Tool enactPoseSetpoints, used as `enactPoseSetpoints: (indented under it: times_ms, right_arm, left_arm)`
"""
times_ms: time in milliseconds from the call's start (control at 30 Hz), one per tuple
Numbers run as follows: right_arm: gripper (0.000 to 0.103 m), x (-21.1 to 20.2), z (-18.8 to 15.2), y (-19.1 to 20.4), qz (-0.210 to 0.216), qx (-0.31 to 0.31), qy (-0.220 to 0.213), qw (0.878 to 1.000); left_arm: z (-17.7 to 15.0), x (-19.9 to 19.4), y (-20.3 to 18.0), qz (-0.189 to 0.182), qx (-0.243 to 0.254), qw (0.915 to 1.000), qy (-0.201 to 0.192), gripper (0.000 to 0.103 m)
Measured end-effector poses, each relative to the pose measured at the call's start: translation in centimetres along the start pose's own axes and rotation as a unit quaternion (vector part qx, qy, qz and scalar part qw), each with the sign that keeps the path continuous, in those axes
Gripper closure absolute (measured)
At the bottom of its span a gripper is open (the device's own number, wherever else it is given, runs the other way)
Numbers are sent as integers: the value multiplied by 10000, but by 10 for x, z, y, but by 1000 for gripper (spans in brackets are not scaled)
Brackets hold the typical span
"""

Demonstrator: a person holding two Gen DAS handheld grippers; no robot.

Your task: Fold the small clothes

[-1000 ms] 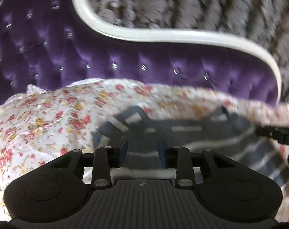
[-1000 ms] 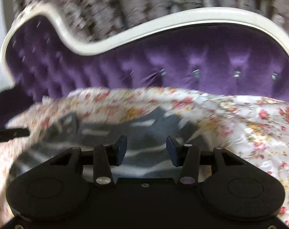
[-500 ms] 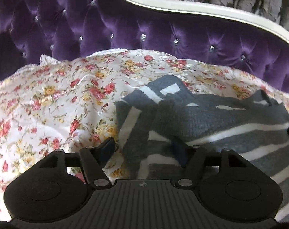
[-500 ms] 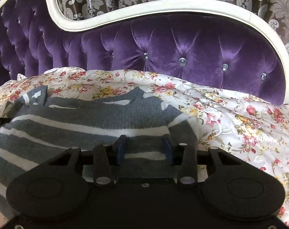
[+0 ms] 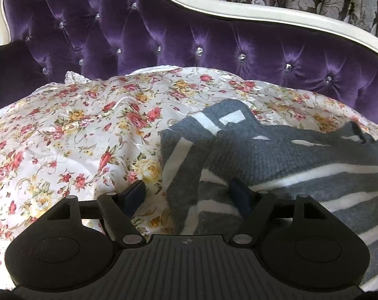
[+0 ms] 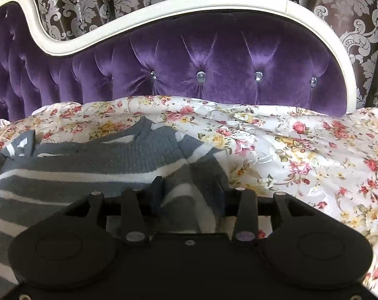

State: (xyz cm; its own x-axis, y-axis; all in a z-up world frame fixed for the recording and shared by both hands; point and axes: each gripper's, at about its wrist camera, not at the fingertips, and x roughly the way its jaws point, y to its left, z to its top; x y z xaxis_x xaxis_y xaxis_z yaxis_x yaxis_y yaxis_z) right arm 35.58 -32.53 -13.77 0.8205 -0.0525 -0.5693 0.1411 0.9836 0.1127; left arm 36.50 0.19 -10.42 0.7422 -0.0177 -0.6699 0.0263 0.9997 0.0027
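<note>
Left claw (image 5: 189, 195): I hold it spread wide, gripping nothing, straddling the sweater's left edge.
Right claw (image 6: 190, 192): mine too, parted, with the sweater's right edge between the jaws; whether they pinch it I cannot tell.
Sweater (image 5: 289, 155): grey, white-striped, lying across the floral sheet (image 5: 76, 137), sleeves seemingly tucked in.
Progress: probably one fold done; halving and squaring remain.
Sofa back (image 6: 214, 57): behind the sweater.

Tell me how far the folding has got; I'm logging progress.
Done: the striped sweater lies on the floral sheet, sleeves turned in. In hand: nothing gripped; the left gripper and right gripper sit open at its side edges. Left: folding the body.
</note>
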Motion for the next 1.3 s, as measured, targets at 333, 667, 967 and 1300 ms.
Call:
enactPoseSetpoints:
  times_ms: [333,667,967,1300]
  right_arm:
    - [17,-17,20,-63,1318,1067,385,9848]
    - [16,0,9,-113,3120,2426,1206,9106]
    - [12,3,5,-96,3659,2107,1506,8939]
    - [2,0,5,-82,3566,1855,1437,9043]
  left_arm:
    - [17,-43,0,-87,-318,9994,143,30]
    - [8,-78,-69,-742,226,9965,318,30]
    - [-12,-49,-103,-309,778,9947,597,26]
    - [-20,-44,-111,-4,1036,9934,492,15]
